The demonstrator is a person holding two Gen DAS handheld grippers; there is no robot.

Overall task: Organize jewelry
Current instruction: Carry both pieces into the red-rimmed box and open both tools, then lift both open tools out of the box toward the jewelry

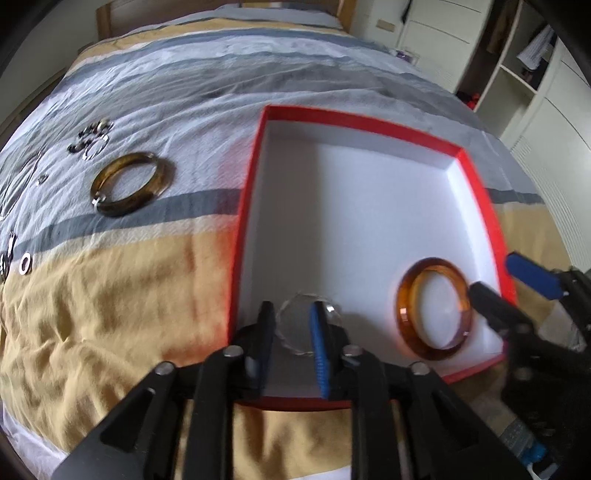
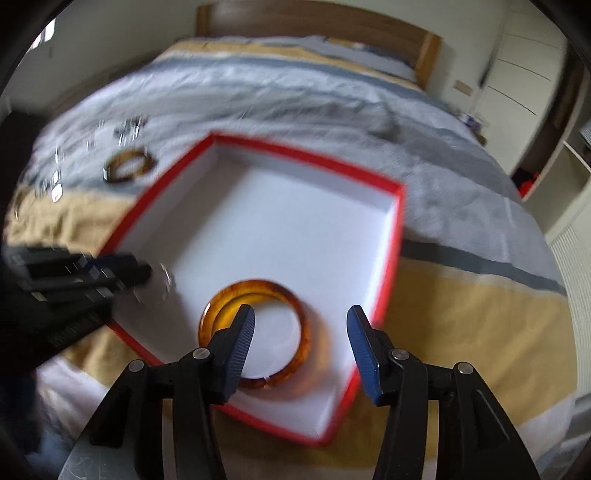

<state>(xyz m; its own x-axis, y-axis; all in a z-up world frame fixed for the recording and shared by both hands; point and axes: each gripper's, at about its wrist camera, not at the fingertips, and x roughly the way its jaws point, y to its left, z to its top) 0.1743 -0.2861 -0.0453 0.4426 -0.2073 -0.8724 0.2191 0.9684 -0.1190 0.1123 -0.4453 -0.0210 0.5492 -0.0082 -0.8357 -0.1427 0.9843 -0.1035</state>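
Striped bedspread point(image 1: 258, 74), wooden headboard point(image 2: 314, 22), cream wardrobe point(image 1: 436, 40), open shelves point(image 1: 524, 66), daylight

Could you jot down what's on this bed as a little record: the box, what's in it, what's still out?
Box: red box, white inside, open, on striped bedspread
In box: amber bangle; clear bracelet
Still out: dark brown bangle; small silver pieces
Left hand-held gripper: open, over clear bracelet
Right hand-held gripper: open, over amber bangle

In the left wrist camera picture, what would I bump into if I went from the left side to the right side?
small silver ring → dark brown bangle → left tongs over a clear bangle → orange bangle inside the red box → right tongs
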